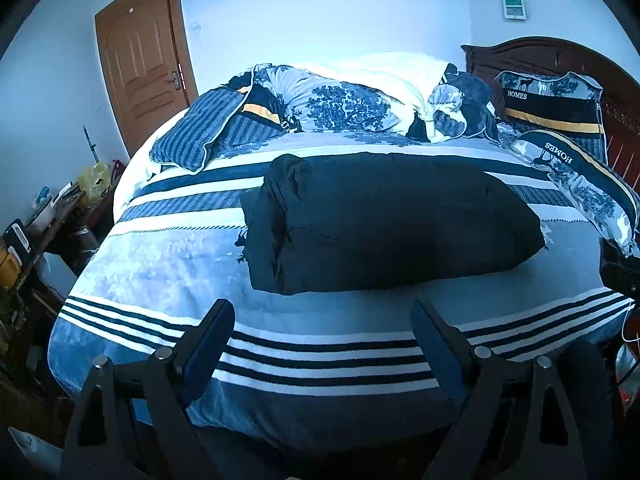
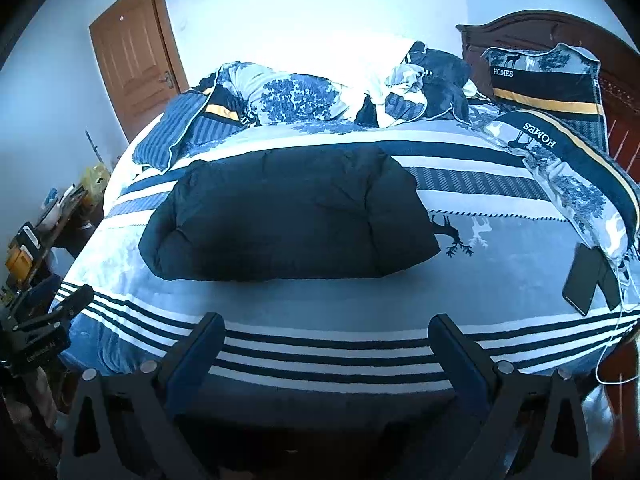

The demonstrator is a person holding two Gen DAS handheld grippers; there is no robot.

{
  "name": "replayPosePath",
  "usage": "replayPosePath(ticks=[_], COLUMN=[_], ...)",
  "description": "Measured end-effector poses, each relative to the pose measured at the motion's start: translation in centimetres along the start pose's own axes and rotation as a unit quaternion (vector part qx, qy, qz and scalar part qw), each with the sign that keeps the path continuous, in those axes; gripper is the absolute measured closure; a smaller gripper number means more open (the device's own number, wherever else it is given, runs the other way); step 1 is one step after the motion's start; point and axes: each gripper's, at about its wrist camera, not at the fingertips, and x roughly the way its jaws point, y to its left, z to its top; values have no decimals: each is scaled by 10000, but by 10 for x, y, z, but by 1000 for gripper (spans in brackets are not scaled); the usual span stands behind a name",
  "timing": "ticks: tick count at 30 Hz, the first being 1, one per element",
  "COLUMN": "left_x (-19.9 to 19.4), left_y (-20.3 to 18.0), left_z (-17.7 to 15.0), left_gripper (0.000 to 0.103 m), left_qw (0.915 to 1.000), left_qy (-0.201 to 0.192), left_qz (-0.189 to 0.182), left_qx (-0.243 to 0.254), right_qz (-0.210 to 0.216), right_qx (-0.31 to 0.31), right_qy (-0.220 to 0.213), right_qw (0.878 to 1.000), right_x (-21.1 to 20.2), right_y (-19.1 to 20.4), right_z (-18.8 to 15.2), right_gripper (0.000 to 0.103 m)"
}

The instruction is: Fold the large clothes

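Cold bluish light, fisheye-warped, dark corners

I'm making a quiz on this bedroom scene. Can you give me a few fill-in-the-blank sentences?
1. The folded black garment lies on the ____.
2. Both tongs, left and right, are ____ and hold nothing.
3. The pillow against the headboard reads ____.

Missing words: bed; open; HOMES

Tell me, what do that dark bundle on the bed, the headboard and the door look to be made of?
Dark bundle: seemingly a padded, quilted jacket in smooth, faintly shiny synthetic fabric; it shows puffy stitched panels and soft creases.
Headboard: looks like dark reddish wood, glossy, with a curved, moulded top edge.
Door: looks like brown wood or wood veneer, satin, with raised panels and a metal handle.
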Motion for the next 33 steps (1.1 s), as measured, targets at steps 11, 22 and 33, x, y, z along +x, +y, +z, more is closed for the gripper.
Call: replayPosePath(ticks=[11, 22, 33], left_x=[-6, -9, -5], left_y=[-1, -3, -5], left_z=[-1, 4, 9], left_gripper=[13, 13, 13], left_qw=[9999, 9999, 9998], left_qy=[5, -62, -67], left_qz=[-70, -74, -133], left_qx=[-102, -106, -118], right_qz=[-36, -50, -84], right_qx=[-147, -155, -157], right_qy=[-120, -116, -81], right_qw=[9998, 9998, 9998], right_x=[-11, -12, -6], right_y=[16, 16, 15], right_z=[-6, -4, 0], right_gripper=[0, 0, 0])
